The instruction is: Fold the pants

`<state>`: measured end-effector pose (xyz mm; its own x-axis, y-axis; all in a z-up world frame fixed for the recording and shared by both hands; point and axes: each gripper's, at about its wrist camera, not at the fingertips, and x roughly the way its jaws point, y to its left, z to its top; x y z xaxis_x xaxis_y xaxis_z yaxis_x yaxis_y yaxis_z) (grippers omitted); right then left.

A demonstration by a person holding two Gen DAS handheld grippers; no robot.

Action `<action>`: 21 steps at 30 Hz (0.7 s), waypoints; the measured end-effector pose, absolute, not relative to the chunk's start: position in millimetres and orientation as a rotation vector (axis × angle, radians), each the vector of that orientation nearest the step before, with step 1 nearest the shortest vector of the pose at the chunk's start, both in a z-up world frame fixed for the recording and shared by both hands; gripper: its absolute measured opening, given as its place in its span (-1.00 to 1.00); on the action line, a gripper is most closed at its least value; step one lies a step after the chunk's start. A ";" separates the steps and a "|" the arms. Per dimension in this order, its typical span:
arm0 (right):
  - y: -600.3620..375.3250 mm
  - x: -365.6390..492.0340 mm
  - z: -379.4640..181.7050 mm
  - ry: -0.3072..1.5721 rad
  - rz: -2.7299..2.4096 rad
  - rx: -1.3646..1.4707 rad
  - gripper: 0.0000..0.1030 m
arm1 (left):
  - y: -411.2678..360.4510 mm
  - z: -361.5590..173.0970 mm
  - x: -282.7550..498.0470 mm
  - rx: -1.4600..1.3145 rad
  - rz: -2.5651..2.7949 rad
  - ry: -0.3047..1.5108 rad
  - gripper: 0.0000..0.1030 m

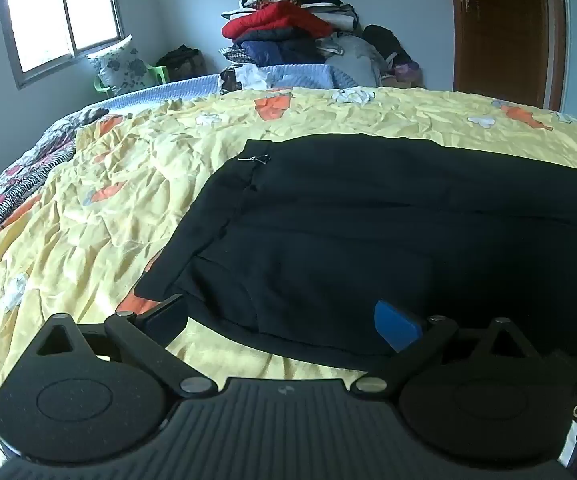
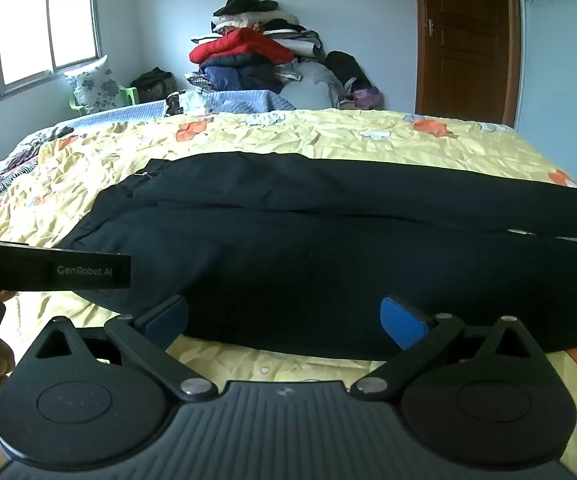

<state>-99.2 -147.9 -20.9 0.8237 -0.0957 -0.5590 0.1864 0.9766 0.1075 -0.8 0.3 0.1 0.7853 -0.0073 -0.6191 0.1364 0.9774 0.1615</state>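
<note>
Black pants (image 1: 368, 232) lie flat across the yellow floral bedspread (image 1: 88, 216), waistband to the left, legs running right. In the right wrist view the pants (image 2: 308, 248) show both legs side by side. My left gripper (image 1: 284, 324) is open and empty, just above the near edge of the pants by the waist end. My right gripper (image 2: 284, 320) is open and empty, over the near edge of the near leg. The left gripper's body (image 2: 48, 270) shows at the left of the right wrist view.
A tall pile of clothes (image 1: 288, 28) stands against the far wall behind the bed. A window (image 1: 60, 16) is at the far left, a brown door (image 1: 504, 28) at the far right. A patterned blanket (image 1: 16, 184) lies along the bed's left side.
</note>
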 end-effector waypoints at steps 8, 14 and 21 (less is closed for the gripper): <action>-147.5 -98.9 -21.0 0.589 -0.156 0.152 1.00 | 1.4 -1.5 0.7 0.208 -0.078 0.674 0.97; -147.8 -98.8 -21.5 0.590 -0.155 0.152 1.00 | -0.8 -1.6 1.4 0.209 -0.073 0.676 0.97; -147.7 -97.9 -20.0 0.591 -0.157 0.154 1.00 | 2.2 -2.8 3.0 0.207 -0.074 0.676 0.97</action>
